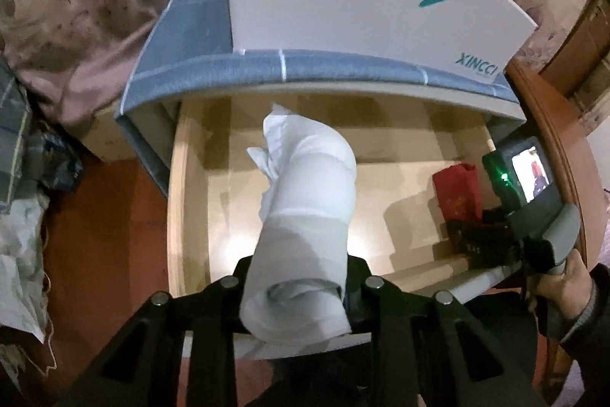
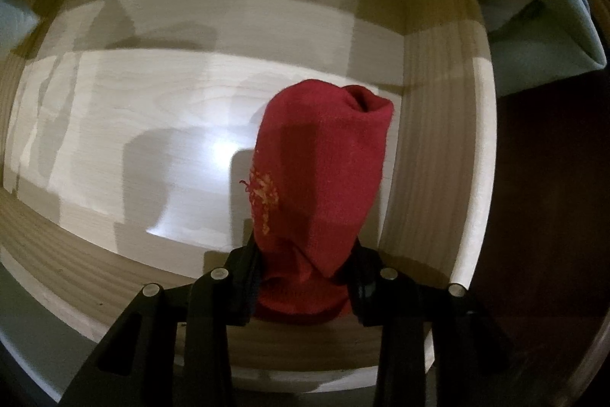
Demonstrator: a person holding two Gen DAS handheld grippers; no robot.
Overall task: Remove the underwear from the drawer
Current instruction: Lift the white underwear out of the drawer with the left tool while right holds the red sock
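Left gripper [image 1: 301, 287] is clamping white roll [image 1: 305, 216] over drawer [image 1: 179, 201]; right gripper [image 2: 305, 277] is clamping red roll [image 2: 320, 170] at drawer's 3 o'clock. Advice: lift both straight up, clearing walls, fingers tight.

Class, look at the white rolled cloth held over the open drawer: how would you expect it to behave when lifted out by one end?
The white roll is probably soft yet self-supporting: it stands out from the left gripper without drooping. It may unravel, since loose folds stick out near its far end. It looks light, being thin fabric.
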